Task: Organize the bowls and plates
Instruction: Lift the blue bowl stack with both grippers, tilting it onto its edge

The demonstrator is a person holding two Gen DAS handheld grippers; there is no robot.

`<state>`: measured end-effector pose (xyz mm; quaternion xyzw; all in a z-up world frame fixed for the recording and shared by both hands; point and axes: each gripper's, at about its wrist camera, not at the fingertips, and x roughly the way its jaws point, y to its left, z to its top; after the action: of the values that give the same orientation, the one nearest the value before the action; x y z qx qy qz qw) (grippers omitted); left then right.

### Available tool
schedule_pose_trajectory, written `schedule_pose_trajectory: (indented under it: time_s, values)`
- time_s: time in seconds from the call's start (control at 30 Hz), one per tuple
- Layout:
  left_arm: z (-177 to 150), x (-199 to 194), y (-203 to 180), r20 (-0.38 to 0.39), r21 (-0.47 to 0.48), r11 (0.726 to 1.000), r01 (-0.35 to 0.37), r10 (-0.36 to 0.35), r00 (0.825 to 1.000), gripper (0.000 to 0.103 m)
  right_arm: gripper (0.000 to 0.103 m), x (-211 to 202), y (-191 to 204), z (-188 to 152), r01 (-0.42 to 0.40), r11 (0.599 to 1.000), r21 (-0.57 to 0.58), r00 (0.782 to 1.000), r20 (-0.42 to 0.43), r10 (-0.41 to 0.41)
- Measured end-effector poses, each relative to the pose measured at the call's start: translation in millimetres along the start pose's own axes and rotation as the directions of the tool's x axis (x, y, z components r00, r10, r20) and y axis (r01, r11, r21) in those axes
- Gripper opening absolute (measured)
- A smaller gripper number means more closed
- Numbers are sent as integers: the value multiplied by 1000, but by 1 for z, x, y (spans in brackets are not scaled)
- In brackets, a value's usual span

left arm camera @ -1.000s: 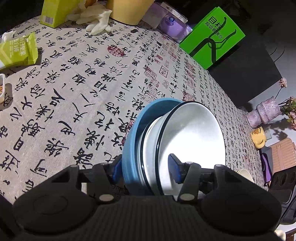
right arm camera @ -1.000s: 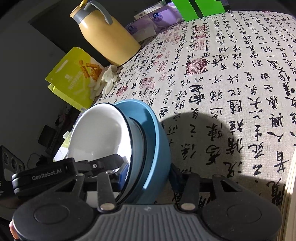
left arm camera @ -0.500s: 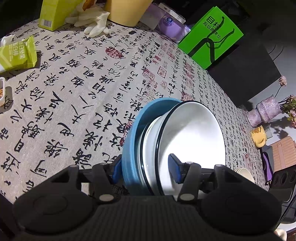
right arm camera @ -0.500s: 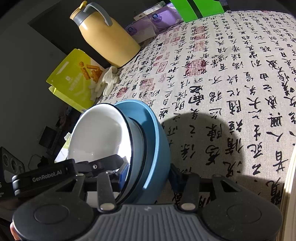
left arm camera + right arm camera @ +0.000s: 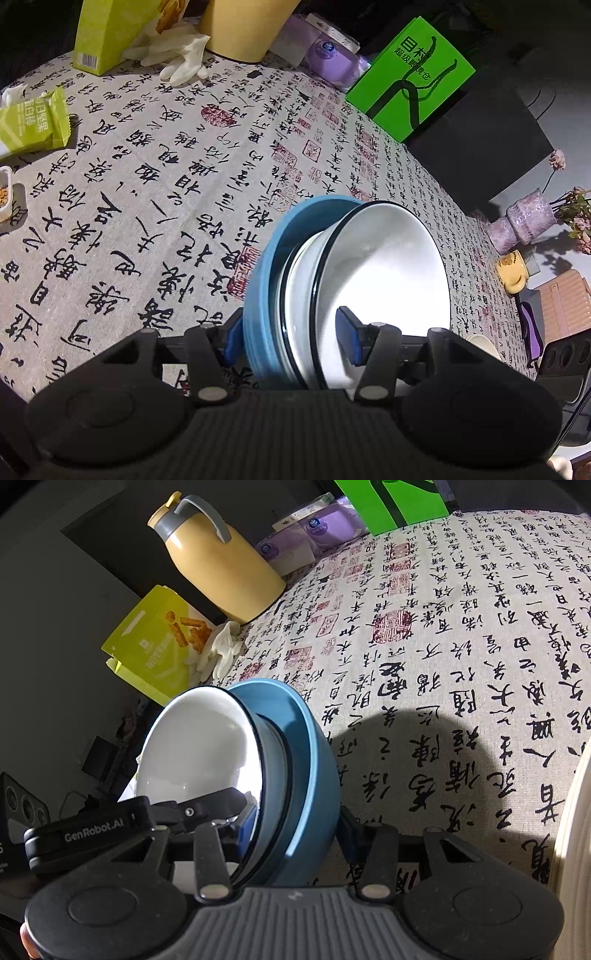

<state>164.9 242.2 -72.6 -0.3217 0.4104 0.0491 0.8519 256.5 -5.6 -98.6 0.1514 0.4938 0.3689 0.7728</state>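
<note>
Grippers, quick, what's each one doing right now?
Left gripper: shut on the stack of dishes, at its rim.
Right gripper: shut on the same stack, opposite side.

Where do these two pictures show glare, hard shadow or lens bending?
Left wrist view: the white bowl glares inside, nearly blown out; the tablecloth curves with fisheye bending, and its corners go dark. Right wrist view: a hard round shadow lies on the cloth beside the blue plate; the left background is very dim.
</note>
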Motion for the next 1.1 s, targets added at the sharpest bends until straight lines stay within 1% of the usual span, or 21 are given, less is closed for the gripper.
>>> schedule_pose_trajectory:
  time_s: [1.1]
  values:
    - [-14,-24,-36,43,61,998,32,-34,998,52,44,-53,3,-11,-10,1000,-12,996,86,11]
